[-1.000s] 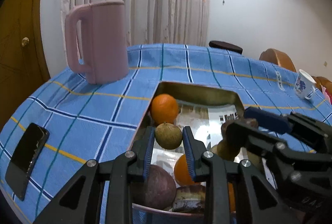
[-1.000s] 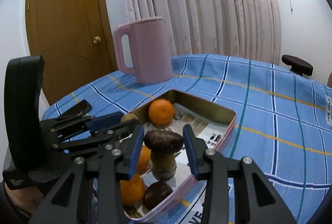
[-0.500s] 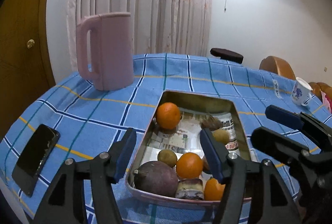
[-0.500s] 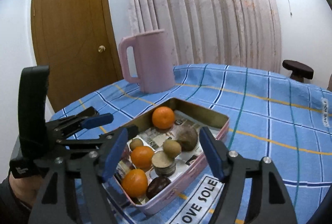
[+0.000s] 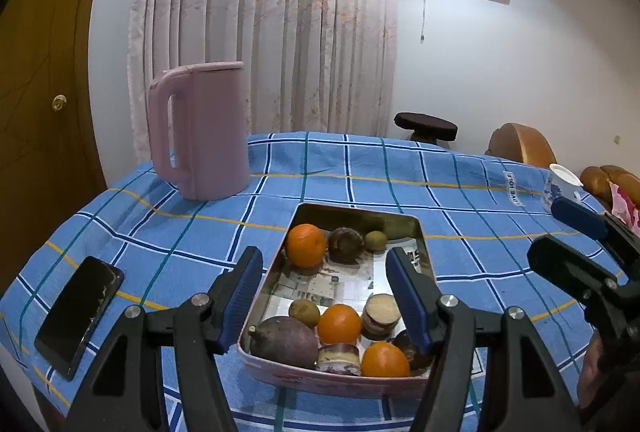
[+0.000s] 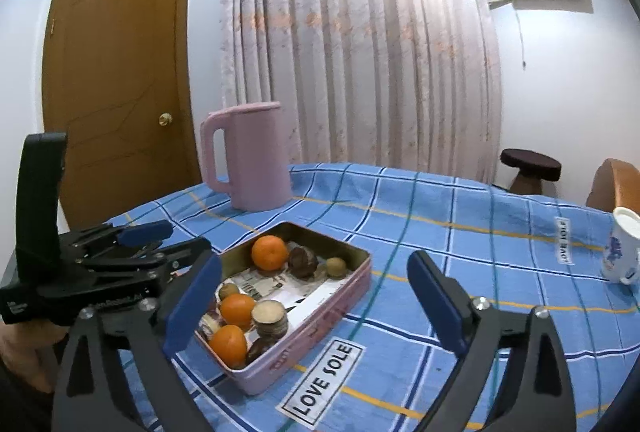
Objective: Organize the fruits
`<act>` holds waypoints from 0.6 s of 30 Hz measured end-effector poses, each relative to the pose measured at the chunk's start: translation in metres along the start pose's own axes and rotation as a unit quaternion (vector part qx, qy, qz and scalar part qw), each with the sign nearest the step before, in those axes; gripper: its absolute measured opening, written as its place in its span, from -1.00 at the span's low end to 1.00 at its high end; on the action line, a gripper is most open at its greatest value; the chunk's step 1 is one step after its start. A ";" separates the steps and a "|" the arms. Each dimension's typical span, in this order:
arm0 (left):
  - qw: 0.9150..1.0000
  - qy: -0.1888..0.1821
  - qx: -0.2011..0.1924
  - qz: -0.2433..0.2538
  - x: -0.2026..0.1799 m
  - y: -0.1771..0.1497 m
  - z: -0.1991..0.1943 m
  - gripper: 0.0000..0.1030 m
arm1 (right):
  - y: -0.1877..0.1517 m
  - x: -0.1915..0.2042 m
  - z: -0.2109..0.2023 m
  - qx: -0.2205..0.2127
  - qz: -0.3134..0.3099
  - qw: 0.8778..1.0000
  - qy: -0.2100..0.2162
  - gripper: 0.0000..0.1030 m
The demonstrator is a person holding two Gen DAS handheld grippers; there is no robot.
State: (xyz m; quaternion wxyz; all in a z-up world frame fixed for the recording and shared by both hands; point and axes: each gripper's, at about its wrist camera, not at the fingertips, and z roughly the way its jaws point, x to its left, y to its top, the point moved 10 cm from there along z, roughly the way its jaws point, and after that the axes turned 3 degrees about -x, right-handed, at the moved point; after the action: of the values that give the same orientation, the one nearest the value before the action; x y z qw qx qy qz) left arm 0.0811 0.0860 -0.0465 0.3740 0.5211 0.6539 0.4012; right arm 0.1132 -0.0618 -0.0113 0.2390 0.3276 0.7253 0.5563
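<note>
Fruits [image 5: 339, 324] in pink tin [image 5: 332, 380] on blue checked cloth, long axis running away from left gripper [image 5: 324, 298], directly ahead, nearer. Right gripper [image 6: 316, 302] offset rightward. Both spread wide, empty.

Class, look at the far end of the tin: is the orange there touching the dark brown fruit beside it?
Cannot tell. In both wrist views the orange and brown fruit overlap with no gap showing, but neither view shows contact plainly.
</note>
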 end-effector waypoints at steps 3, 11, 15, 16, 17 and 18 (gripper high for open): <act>1.000 -0.003 -0.003 0.002 -0.004 0.001 -0.003 0.28 | 0.001 -0.004 -0.006 -0.002 0.003 1.000 -0.007 0.89; 1.000 -0.009 -0.009 0.007 -0.012 0.004 -0.011 0.28 | 0.007 -0.011 -0.023 -0.015 0.004 1.000 -0.022 0.95; 1.000 -0.010 -0.011 0.007 -0.014 0.005 -0.014 0.28 | 0.008 -0.010 -0.027 -0.017 0.000 1.000 -0.025 0.95; 1.000 -0.010 -0.012 0.008 -0.015 0.005 -0.014 0.28 | 0.008 -0.010 -0.027 -0.017 -0.001 1.000 -0.026 0.95; 1.000 -0.010 -0.013 0.009 -0.015 0.006 -0.015 0.28 | 0.008 -0.010 -0.028 -0.017 -0.002 1.000 -0.027 0.96; 1.000 -0.011 -0.013 0.009 -0.016 0.006 -0.015 0.28 | 0.008 -0.010 -0.028 -0.016 -0.002 0.999 -0.028 0.96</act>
State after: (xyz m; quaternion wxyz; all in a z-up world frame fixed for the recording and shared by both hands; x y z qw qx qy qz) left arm 0.0722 0.0690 -0.0338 0.3842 0.5268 0.6396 0.4072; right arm 0.1015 -0.0867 0.0036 0.2655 0.3379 0.7097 0.5583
